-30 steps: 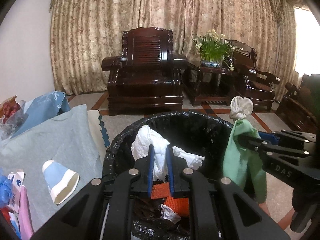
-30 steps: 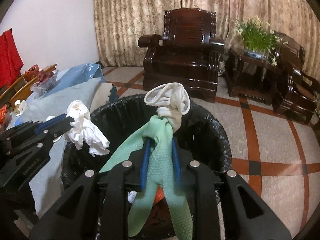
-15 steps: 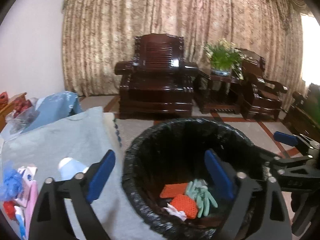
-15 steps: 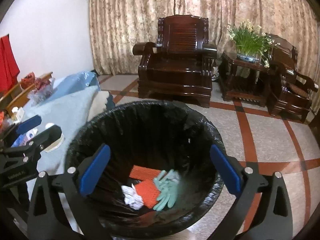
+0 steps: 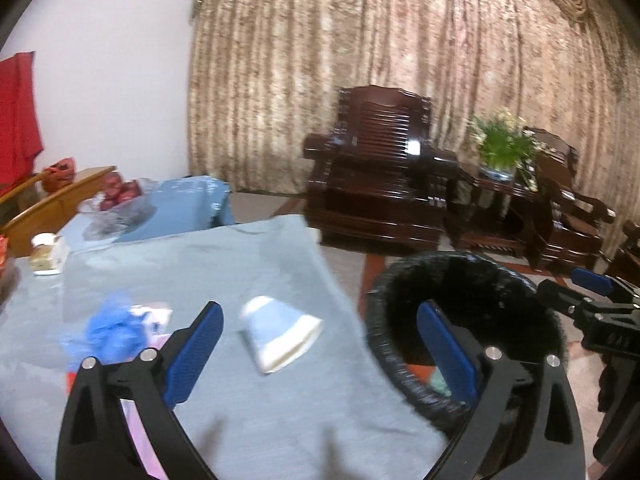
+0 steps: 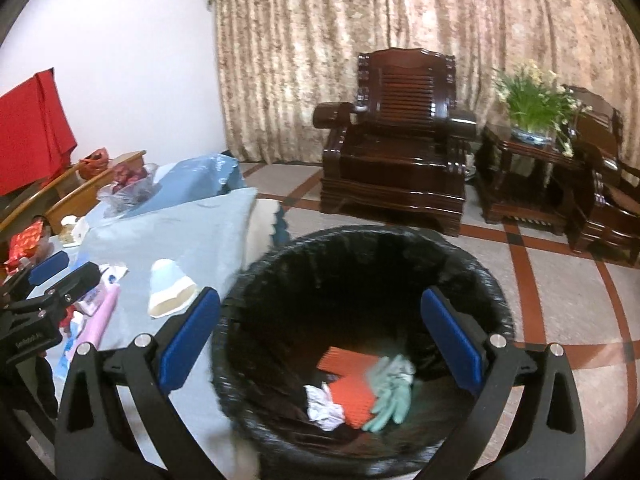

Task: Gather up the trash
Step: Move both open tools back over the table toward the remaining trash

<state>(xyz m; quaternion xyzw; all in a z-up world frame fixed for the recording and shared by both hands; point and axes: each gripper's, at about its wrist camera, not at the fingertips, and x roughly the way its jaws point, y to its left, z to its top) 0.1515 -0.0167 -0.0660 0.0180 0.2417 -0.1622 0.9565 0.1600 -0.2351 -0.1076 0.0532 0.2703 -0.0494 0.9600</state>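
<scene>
A black-lined trash bin (image 6: 360,248) stands beside the table and also shows in the left wrist view (image 5: 460,272). In it lie a green glove (image 6: 390,394), white crumpled tissue (image 6: 322,406) and orange pieces (image 6: 352,396). My right gripper (image 6: 320,338) is open and empty above the bin. My left gripper (image 5: 320,350) is open and empty over the table's grey-blue cloth (image 5: 200,264), facing a tipped blue and white paper cup (image 5: 278,334). A blue crumpled item (image 5: 112,330) and a pink wrapper (image 6: 98,318) lie left of the cup.
Dark wooden armchairs (image 6: 396,152) and a side table with a potted plant (image 6: 532,108) stand by the curtain. A plastic bag of red fruit (image 5: 120,200) and a small jar (image 5: 44,252) sit at the table's far left. Tiled floor (image 6: 560,280) lies right of the bin.
Both grippers opened and dropped the tissue and green glove into the bin. My left gripper has since swung left from over the bin to over the table.
</scene>
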